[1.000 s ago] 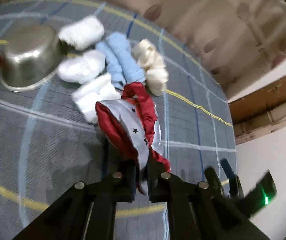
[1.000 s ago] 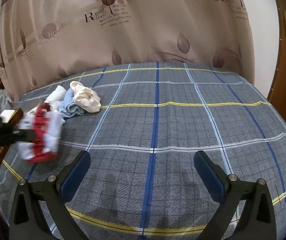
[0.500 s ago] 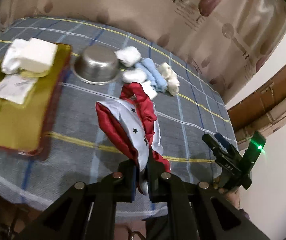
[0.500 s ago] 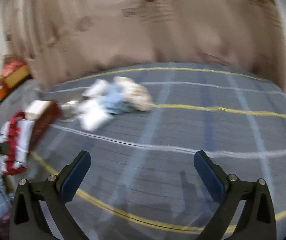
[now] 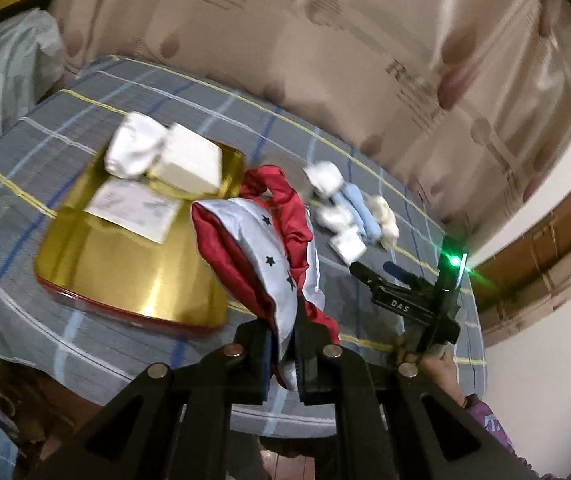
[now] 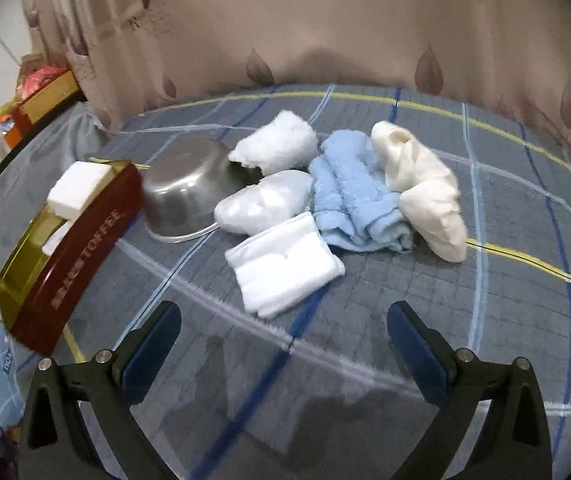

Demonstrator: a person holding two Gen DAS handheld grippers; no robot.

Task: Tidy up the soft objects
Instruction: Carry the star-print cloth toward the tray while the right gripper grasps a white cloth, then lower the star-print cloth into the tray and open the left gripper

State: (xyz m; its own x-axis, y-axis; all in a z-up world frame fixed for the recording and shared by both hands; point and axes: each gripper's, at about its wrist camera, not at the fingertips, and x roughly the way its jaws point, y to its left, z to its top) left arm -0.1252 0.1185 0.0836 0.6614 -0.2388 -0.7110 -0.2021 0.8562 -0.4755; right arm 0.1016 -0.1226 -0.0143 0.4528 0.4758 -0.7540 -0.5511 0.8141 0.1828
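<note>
My left gripper (image 5: 283,344) is shut on a red and white cloth with black stars (image 5: 261,232), held in the air above the table's near edge, beside the gold tin (image 5: 125,264). A white block (image 5: 189,164) and a white cloth (image 5: 133,148) sit at the tin's far end. In the right wrist view my right gripper (image 6: 283,326) is open, with nothing between its fingers, just short of a folded white cloth (image 6: 283,266). Behind that lie two fluffy white pieces (image 6: 273,144), a light blue towel (image 6: 355,200) and a cream cloth (image 6: 425,188).
An upturned steel bowl (image 6: 183,192) sits between the red-sided tin (image 6: 73,248) and the cloth pile. The checked tablecloth (image 6: 485,280) runs back to a beige curtain (image 6: 325,32). The person's hand (image 5: 439,368) holds the right gripper (image 5: 405,296) in the left wrist view.
The left gripper has pulled back and risen with the starred cloth, from over the pile to beside the tin. The right gripper has swung left, bringing the cloth pile in front of it.
</note>
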